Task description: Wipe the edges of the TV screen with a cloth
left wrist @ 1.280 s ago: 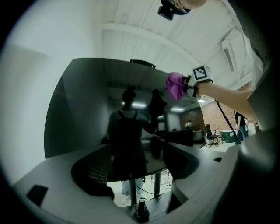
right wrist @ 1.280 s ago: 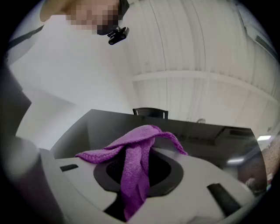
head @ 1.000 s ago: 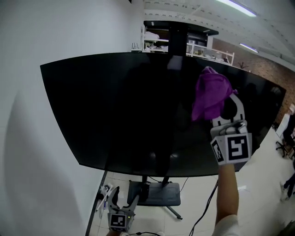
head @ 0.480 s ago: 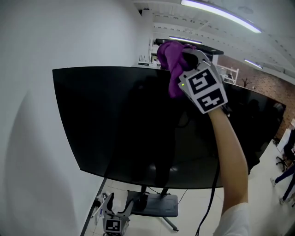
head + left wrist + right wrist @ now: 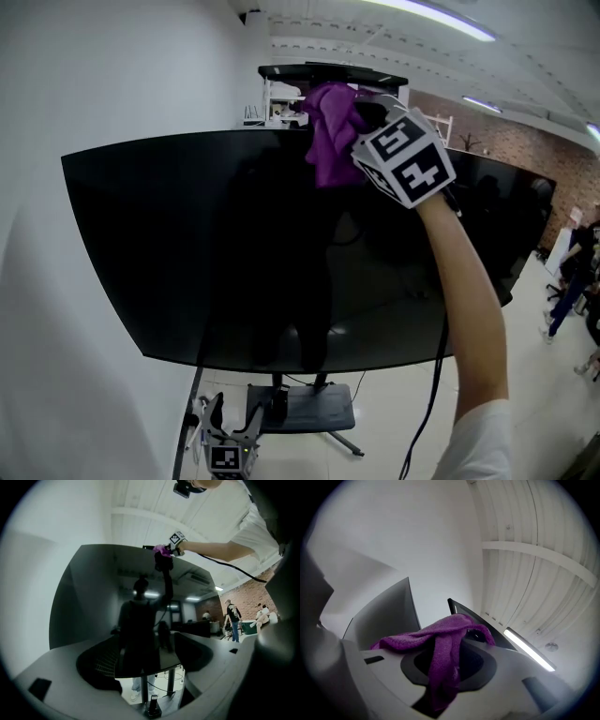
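A big black TV screen [image 5: 216, 244] on a stand fills the head view. A purple cloth [image 5: 328, 131] lies against the middle of its top edge, with my right gripper [image 5: 364, 114] shut on it and the arm reaching up from the lower right. In the right gripper view the cloth [image 5: 440, 639] drapes out over the jaws of that gripper [image 5: 445, 670]. My left gripper [image 5: 230, 427] hangs low under the screen, open and empty. From the left gripper view, this gripper [image 5: 150, 667] looks up at the TV [image 5: 93, 602] and the cloth [image 5: 161, 550].
A white wall [image 5: 94, 75] rises to the left of the TV. The stand's base [image 5: 300, 408] rests on the floor below. A dark-topped shelf unit [image 5: 328, 73] stands behind the screen. A cable [image 5: 436, 375] hangs from my right arm. People [image 5: 572, 272] stand at the far right.
My right gripper carried the cloth from the screen's right part up to the top edge, then a little left along it. The left gripper stayed low.
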